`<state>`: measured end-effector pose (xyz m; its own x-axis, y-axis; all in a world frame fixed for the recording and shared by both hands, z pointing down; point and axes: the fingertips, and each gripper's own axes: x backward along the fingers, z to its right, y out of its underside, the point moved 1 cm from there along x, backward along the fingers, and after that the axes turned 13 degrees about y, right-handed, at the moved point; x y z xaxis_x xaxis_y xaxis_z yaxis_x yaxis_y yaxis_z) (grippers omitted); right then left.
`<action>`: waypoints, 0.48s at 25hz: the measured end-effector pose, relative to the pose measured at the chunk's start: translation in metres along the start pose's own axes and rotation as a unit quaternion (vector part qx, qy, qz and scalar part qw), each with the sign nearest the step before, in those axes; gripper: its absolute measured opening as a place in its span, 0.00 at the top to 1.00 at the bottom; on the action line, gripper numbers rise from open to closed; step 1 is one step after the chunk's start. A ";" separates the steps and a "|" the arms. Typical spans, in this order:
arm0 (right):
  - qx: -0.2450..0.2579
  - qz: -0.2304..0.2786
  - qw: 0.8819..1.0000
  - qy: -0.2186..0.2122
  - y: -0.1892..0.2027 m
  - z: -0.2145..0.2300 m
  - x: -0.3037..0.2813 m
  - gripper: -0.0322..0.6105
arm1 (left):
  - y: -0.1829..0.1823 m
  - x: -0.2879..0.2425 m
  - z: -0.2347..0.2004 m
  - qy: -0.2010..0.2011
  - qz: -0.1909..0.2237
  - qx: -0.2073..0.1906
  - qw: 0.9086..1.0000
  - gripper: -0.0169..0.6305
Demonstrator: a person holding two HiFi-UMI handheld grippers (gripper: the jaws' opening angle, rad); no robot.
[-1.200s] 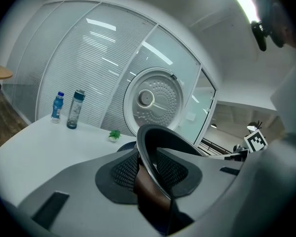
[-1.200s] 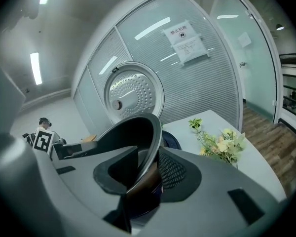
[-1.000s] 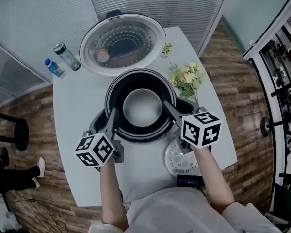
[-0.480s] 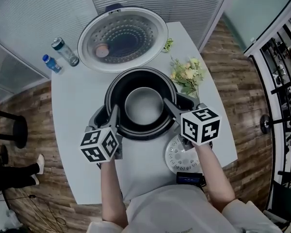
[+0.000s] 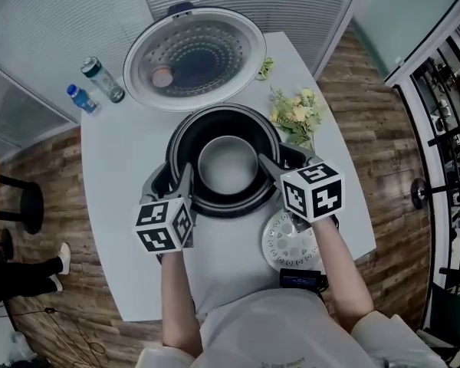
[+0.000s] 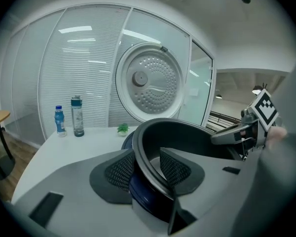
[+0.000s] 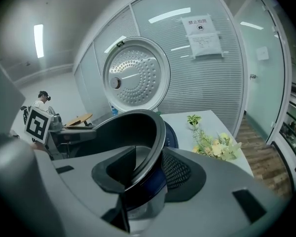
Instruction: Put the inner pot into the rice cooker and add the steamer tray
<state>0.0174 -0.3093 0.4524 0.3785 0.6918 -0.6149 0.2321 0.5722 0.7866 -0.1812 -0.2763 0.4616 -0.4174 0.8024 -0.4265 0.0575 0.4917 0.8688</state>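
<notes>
Pot sits inside the cooker at mid-table. Its dark rim shows all round, above the blue body. The lid stands open behind it.

Left hand-held gripper: I see the near-left part of the rim passing between its jaws. The jaws have just been opening. The outer mesh pad lies close against the outside of the rim. The inner pad is clear of the wall, with a gap showing. No squeeze on the rim that I can see, so I log it as partly open, straddling the rim.

Right hand-held gripper: same picture on the near-right part of the rim. Its jaws have also just been opening. The rim runs between them, the outer mesh pad is close to the cooker side, and the inner pad stands off inside the pot. Partly open, not clamped.

Tray: white, perforated, flat on the table just beside the cooker's near-right side, below the right wrist. Neither gripper touches it.

Elsewhere on the table are two bottles at far left and flowers to the right of the cooker.
</notes>
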 end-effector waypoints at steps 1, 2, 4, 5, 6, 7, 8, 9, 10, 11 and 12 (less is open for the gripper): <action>0.000 0.003 1.000 0.003 0.000 0.001 0.000 0.70 | 0.000 0.000 0.000 -0.001 0.002 0.000 1.000 0.72; 0.004 0.009 1.000 0.009 -0.001 0.001 0.000 0.70 | -0.001 0.000 0.000 -0.003 0.005 0.001 1.000 0.70; 0.018 0.024 0.999 0.026 -0.003 0.004 0.001 0.65 | -0.002 0.001 -0.003 -0.009 0.013 0.005 1.000 0.64; 0.021 0.029 0.999 0.030 -0.004 0.005 0.002 0.64 | -0.002 0.002 -0.004 -0.011 0.015 0.006 1.000 0.63; 0.017 0.032 0.999 0.031 -0.004 0.006 0.003 0.64 | -0.002 0.003 -0.004 -0.011 0.016 0.007 1.000 0.63; 0.010 0.034 0.999 0.029 -0.004 0.007 0.005 0.64 | -0.002 0.003 -0.004 -0.012 0.016 0.008 1.000 0.63; 0.003 0.037 0.999 0.029 -0.004 0.008 0.007 0.64 | -0.002 0.004 -0.004 -0.012 0.017 0.008 1.000 0.63; -0.002 0.040 0.999 0.030 -0.003 0.009 0.009 0.64 | -0.002 0.005 -0.003 -0.012 0.018 0.008 1.000 0.63; -0.005 0.043 0.999 0.032 -0.003 0.010 0.012 0.64 | -0.003 0.007 -0.002 -0.013 0.021 0.008 1.000 0.63; -0.008 0.046 0.998 0.033 -0.003 0.010 0.015 0.64 | -0.003 0.009 -0.001 -0.013 0.024 0.008 1.000 0.63; -0.012 0.049 0.998 0.033 -0.003 0.010 0.017 0.64 | -0.004 0.011 0.000 -0.012 0.026 0.008 1.000 0.63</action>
<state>0.0320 -0.3033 0.4397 0.3386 0.7714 -0.5389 0.1756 0.5108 0.8416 -0.1857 -0.2692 0.4533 -0.3921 0.8348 -0.3865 0.0935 0.4542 0.8860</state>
